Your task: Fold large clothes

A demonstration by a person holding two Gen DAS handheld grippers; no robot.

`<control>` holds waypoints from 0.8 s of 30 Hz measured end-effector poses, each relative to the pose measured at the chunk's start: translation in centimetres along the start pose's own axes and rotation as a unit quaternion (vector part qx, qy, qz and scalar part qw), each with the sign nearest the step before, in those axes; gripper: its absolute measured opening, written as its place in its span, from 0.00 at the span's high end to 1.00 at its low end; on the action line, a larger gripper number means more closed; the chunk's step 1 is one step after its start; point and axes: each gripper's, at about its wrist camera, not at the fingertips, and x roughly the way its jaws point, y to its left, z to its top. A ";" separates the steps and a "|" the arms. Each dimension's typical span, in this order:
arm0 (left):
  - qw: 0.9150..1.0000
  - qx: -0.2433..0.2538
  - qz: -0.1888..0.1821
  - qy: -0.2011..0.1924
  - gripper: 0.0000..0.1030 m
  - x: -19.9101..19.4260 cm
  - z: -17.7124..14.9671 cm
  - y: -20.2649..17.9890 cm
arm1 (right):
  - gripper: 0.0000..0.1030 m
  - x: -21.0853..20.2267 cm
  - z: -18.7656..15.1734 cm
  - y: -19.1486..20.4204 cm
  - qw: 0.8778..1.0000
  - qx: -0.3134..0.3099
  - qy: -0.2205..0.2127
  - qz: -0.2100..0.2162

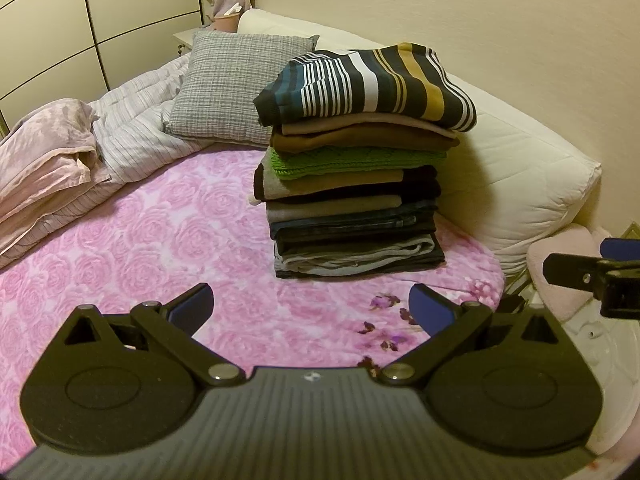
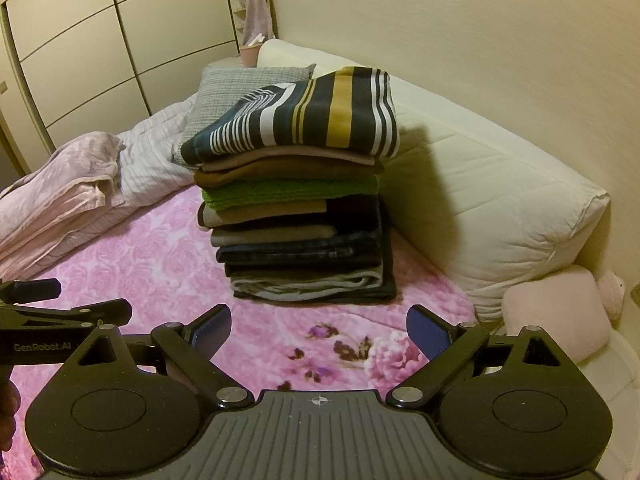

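Bed point(image 1: 120, 264), pink rose-print cover, bare across its near half.

Stack of folded clothes point(image 1: 352, 208): stands on the cover toward the bed's far right side, just beside the long white bolster cushion point(image 1: 520, 168) that runs along the wall edge. Layers from the bottom: grey and dark pieces, denim, tan, black, a green knit point(image 1: 344, 162), brown, beige. Top item: striped sweater point(image 1: 368, 84), navy with white, teal and mustard bands, folded, overhanging the layers beneath on both sides.

Grey checked pillow point(image 1: 236, 88): propped upright at the far side of the bed, left of the stack, against the bolster's end.

Striped duvet point(image 1: 136, 128) and pale pink blanket point(image 1: 48, 152): bunched along the bed's far left edge.

Pink plush cushion point(image 2: 556, 320): off the bed's right edge, below the bolster's end.

Left gripper point(image 1: 310, 308): above the near edge of the bed, jaws spread wide, holding nothing, blue pads facing the stack.

Right gripper point(image 2: 318, 330): alongside to the right, jaws spread wide, holding nothing, well apart from the stack.

Wardrobe point(image 2: 100, 40) with cream panels: beyond the bed's left side.
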 end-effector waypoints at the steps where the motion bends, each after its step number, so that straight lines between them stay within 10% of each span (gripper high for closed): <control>1: 1.000 0.000 0.000 0.000 0.01 0.0 0.0 0.0 | 0.11 0.0 0.0 0.0 1.000 0.000 0.000 0.000; 24: 1.000 -0.003 0.000 -0.001 0.01 0.1 0.1 0.4 | 0.11 0.1 0.3 0.2 1.000 -0.002 0.001 0.001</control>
